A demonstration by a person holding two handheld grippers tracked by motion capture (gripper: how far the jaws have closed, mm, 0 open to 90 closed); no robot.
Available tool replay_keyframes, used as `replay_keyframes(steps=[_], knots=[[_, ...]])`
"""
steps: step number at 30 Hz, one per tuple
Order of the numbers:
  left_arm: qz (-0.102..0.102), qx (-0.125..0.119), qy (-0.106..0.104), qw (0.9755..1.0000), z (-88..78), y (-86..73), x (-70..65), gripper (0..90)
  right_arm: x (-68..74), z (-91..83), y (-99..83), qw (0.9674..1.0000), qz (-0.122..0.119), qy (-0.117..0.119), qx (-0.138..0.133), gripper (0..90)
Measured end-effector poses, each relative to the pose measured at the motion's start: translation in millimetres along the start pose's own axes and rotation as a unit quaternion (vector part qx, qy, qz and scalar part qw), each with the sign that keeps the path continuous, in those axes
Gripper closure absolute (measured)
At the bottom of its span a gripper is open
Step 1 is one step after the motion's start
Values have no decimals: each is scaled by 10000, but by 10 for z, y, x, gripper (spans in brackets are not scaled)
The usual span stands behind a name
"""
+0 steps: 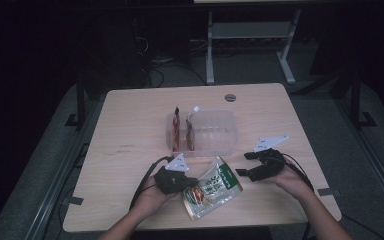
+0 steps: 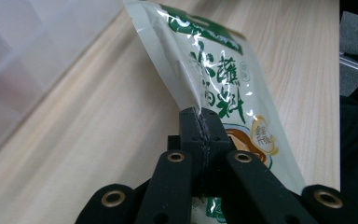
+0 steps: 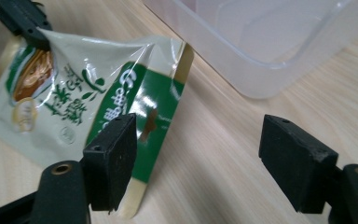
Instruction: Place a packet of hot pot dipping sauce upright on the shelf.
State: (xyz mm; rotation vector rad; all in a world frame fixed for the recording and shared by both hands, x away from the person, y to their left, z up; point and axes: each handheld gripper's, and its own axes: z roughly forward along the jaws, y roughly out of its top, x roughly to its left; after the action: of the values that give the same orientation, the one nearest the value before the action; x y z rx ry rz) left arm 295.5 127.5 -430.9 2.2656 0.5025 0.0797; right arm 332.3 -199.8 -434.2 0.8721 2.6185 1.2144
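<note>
Your left gripper [image 2: 200, 122] has its jaws clenched on the side edge of the sauce pouch [image 2: 216, 74], pinching only a thin strip of film, and that edge is lifted off the table [image 1: 130, 130] while the rest of the pouch trails down to the wood. Your right gripper [image 3: 198, 161] stands released, jaws wide apart with nothing pressed between them; the green top band of the pouch sits just beside one pad without being gripped.

Risks from here, as a judgement:
- The glossy film may slide out of the narrow pinch if you lift quickly, since the filled body hangs from one edge
- The pouch may fold or swing and catch the near wall of the tub [image 1: 215, 145] instead of clearing it
- If you close the right gripper now, it may nip the corner only and twist the pouch

The pouch lies near the front edge of the table, just in front of the tub. The clear plastic tub stands at the middle of the table, with ribbed slots inside. Two packets [image 1: 183, 131] stand upright at its left end; the remaining slots look empty
</note>
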Motion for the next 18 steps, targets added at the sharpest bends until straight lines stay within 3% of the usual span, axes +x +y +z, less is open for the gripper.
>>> replay_keyframes(steps=[10, 18], knots=[[69, -445, 63, 9990, -268, 41, 122, 900, 55, 13, 50, 9984, -48, 490, -284, 214], [172, -724, 57, 9972, -447, 53, 160, 900, 95, 90, 189, 9949, -35, 851, -541, 202]])
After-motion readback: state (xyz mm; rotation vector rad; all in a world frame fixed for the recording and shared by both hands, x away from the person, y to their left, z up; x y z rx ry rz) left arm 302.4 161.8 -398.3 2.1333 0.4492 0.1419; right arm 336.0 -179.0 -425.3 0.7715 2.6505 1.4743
